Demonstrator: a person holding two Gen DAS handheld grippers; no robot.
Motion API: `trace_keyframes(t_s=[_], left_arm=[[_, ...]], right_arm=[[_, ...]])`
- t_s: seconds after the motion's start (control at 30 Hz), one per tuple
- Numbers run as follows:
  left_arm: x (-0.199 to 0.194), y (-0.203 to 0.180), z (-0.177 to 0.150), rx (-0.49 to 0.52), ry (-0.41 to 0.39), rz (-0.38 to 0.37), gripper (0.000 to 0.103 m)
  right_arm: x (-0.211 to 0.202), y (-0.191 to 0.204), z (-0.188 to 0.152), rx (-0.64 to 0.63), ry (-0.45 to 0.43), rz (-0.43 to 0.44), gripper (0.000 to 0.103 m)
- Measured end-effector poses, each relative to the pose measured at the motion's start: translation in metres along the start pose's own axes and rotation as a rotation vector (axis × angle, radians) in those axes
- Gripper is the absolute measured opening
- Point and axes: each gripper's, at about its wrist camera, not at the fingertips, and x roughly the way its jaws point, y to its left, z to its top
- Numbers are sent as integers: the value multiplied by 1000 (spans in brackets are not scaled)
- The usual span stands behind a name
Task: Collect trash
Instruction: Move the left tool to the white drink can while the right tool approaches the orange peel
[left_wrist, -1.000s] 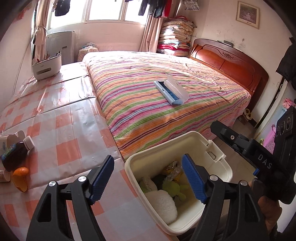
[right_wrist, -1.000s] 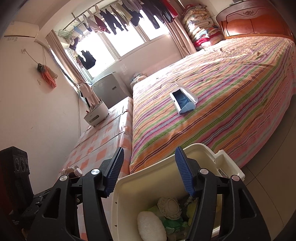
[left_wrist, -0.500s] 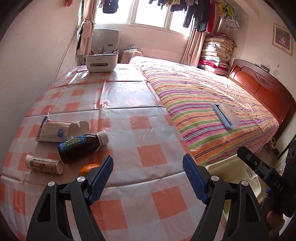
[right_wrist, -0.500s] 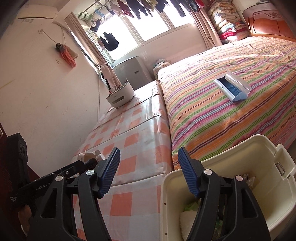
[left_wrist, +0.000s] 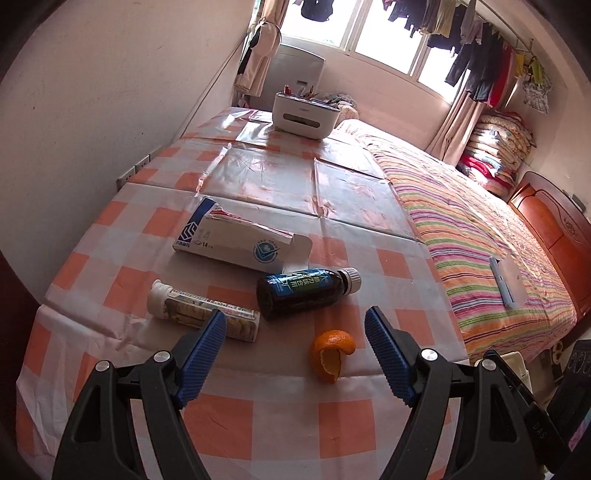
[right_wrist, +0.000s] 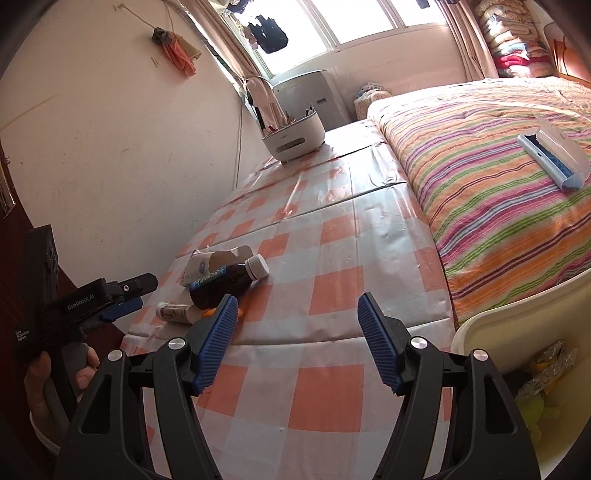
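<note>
A white organiser (left_wrist: 306, 114) stands on the checked tablecloth (left_wrist: 354, 188); a lint brush (right_wrist: 556, 157) lies on the striped bedspread (right_wrist: 491, 199).

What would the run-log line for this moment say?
left gripper: open, empty | right gripper: open, empty | orange peel, bottle: on table | bin: beside

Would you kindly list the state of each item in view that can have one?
left hand-held gripper: open, empty.
right hand-held gripper: open, empty, jaws just opening.
dark bottle: capped, lying down.
carton: lying flat, end torn open.
tablet tube: lying down.
orange peel: loose on tablecloth.
bin: open, holding trash.
</note>
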Motion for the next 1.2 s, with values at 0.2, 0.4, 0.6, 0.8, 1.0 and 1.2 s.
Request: trace_keyframes(t_s=[0.2, 0.4, 0.6, 0.8, 1.0, 1.2], left_arm=[[14, 25, 14, 272, 88, 4, 75], [39, 48, 23, 360, 208, -94, 75], [58, 45, 20, 476, 300, -147, 75], [69, 43, 15, 580, 346, -149, 75], [76, 41, 17, 657, 364, -121, 75], [89, 38, 19, 708, 375, -82, 75]], right_arm=[[23, 21, 2, -50, 85, 108, 70], [51, 50, 7, -138, 171, 200, 70], [83, 69, 4, -216, 275, 216, 70], [108, 83, 4, -286, 329, 222, 70], [130, 91, 2, -343, 374, 188, 71], [146, 96, -2, -384, 407, 153, 71]])
